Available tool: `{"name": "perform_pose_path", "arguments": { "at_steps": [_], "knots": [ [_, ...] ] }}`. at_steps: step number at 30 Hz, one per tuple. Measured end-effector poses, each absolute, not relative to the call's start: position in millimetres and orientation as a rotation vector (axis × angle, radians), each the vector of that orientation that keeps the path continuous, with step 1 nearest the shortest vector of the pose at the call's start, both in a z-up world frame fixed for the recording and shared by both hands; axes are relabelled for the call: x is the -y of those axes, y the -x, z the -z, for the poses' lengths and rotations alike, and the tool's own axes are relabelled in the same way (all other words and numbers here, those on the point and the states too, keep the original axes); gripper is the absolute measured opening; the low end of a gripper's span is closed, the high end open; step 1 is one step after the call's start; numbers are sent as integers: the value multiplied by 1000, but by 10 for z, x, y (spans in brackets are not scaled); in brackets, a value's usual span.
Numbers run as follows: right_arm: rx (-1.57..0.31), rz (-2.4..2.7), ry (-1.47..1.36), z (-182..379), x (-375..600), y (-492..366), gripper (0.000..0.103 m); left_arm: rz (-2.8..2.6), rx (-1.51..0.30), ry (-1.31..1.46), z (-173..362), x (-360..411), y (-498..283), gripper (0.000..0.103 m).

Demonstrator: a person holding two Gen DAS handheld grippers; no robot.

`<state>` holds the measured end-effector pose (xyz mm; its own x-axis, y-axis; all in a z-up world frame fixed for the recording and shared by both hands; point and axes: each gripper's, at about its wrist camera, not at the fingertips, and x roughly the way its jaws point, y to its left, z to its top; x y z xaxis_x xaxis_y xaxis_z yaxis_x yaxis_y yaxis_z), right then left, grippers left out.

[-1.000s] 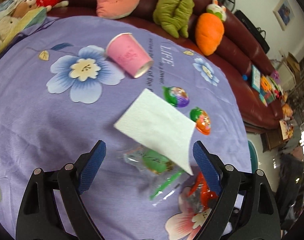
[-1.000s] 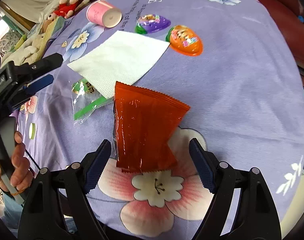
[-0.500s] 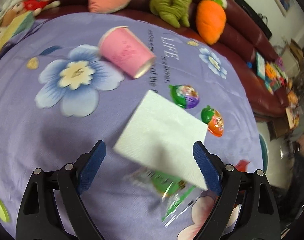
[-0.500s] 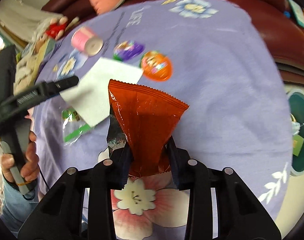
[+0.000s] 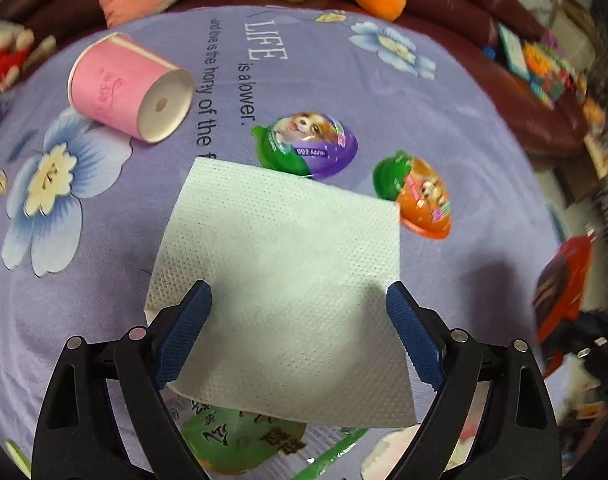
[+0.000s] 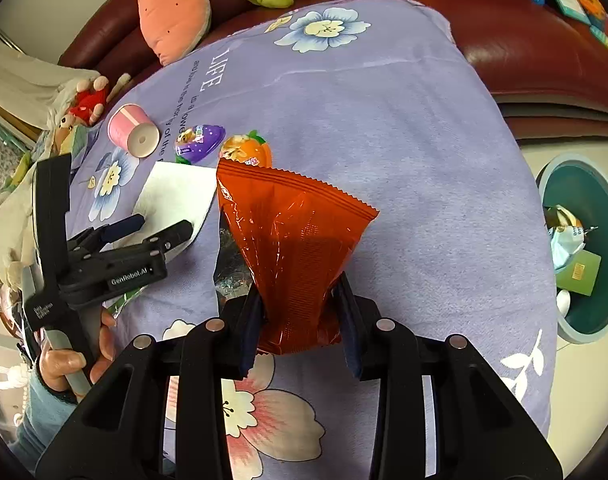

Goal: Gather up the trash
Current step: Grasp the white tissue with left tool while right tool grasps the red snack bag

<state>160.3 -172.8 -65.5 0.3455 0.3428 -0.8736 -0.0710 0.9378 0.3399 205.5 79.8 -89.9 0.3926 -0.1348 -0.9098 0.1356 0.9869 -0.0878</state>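
Note:
A white napkin lies flat on the purple flowered tablecloth. My left gripper hangs open just above it, one finger at each side of its near half. A clear green wrapper sticks out from under the napkin's near edge. My right gripper is shut on the lower end of a red snack wrapper, which it holds up off the cloth. That view also shows the left gripper over the napkin. A pink paper cup lies on its side at the far left.
Purple and orange egg-shaped toy packs lie just beyond the napkin. A teal trash bin with rubbish inside stands on the floor off the table's right edge. Plush toys line the dark red sofa behind. A hand grips the left tool.
My right gripper shut on the red wrapper and lifted it off the cloth. My left gripper moved forward and down until the napkin lay between its open fingers.

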Motion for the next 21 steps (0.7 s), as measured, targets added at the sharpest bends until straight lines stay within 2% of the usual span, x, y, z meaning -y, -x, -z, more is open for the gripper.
{"name": "perform_pose_path", "arguments": {
  "at_steps": [3,5,6,8,10,11,13,16,20,21],
  "knots": [
    [-1185,-272,-269,649,1778,-1601,33,155,-1142,-56,921,-742,-2031,89],
    [-1182,-272,-275,650,1808,-1602,33,153,-1129,-61,927,-755,-2008,85],
    [-1180,-272,-280,651,1827,-1602,33,141,-1121,-69,923,-762,-1992,76],
    [-1179,-272,-286,658,1853,-1593,33,116,-1109,-82,905,-797,-1967,65],
    [-1178,-273,-291,661,1877,-1585,33,91,-1100,-66,882,-882,-1965,42],
    [-1177,-273,-294,659,1888,-1577,33,77,-1098,-55,872,-935,-1968,36],
    [-1172,-271,-301,651,1914,-1559,33,61,-1100,-24,856,-1026,-1985,16],
    [-1167,-268,-306,640,1951,-1538,33,51,-1114,49,835,-1164,-2000,10],
    [-1167,-273,-311,636,1968,-1522,33,83,-1134,125,801,-1246,-1969,11],
    [-1167,-274,-311,635,1968,-1520,33,84,-1138,142,796,-1267,-1968,14]
  ]
}}
